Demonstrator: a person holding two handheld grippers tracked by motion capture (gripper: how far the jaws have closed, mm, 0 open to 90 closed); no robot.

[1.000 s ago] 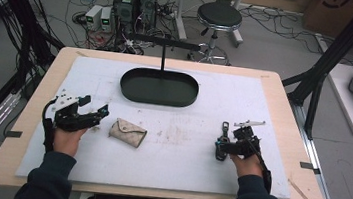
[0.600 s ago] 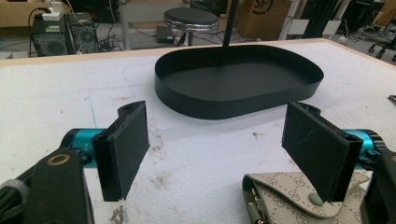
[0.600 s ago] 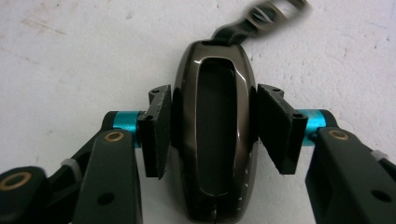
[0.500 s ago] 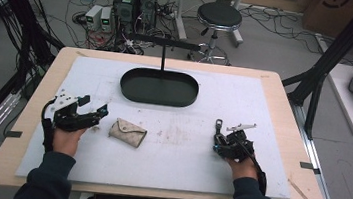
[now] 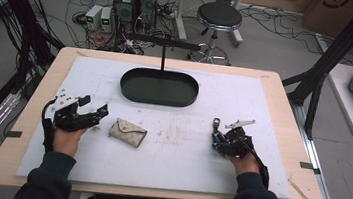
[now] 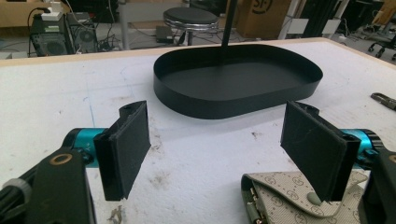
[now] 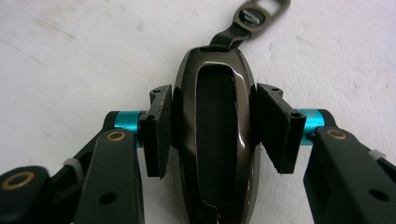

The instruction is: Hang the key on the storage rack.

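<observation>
The key fob [image 7: 215, 140], dark and glossy with a metal ring at its far end, lies on the white mat [image 5: 264, 104] near the desk's right edge, toward the front. The right gripper [image 7: 215, 135] is clamped on it, both pads pressed to its sides. A beige pouch [image 5: 128, 132] lies left of centre on the mat. The left gripper [image 6: 224, 149] rests just beside the pouch toward the left edge, jaws wide apart and holding nothing. A black oval tray [image 5: 130, 88] with an upright post sits toward the back edge, well apart from both grippers.
</observation>
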